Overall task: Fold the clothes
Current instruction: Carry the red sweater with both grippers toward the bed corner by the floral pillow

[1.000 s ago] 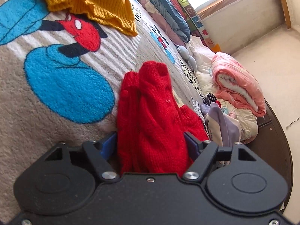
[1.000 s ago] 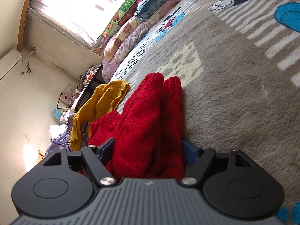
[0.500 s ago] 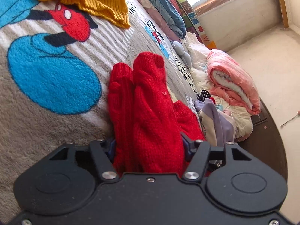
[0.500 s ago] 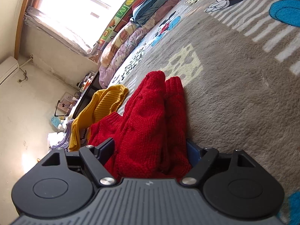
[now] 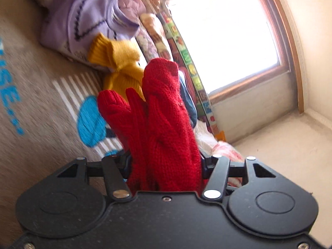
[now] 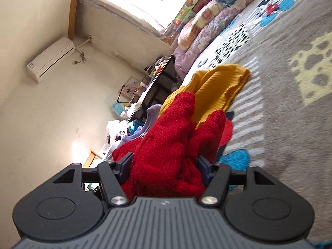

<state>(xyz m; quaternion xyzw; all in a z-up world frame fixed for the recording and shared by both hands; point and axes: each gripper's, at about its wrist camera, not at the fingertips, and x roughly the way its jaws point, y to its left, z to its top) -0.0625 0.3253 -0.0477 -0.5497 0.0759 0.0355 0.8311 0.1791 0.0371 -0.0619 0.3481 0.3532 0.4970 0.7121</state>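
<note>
A red knitted sweater (image 5: 166, 124) is bunched between the jaws of my left gripper (image 5: 165, 164), which is shut on it and holds it lifted above the bed. The same red sweater (image 6: 170, 145) fills my right gripper (image 6: 166, 166), which is also shut on it. The fingertips of both grippers are hidden by the knit. A yellow knitted sweater (image 5: 120, 66) lies on the grey cartoon blanket (image 5: 31, 103) beyond the red one; it also shows in the right wrist view (image 6: 217, 87).
A lilac garment (image 5: 83, 16) lies at the blanket's edge. Folded quilts (image 6: 207, 27) line the wall under the window (image 5: 224, 37). A dark desk with small items (image 6: 153, 83) stands beside the bed. The grey blanket (image 6: 290, 103) spreads to the right.
Both grippers have closed on the red sweater and lifted it off the blanket, swinging toward the yellow sweater and the window. The sweater now hangs bunched between them.
</note>
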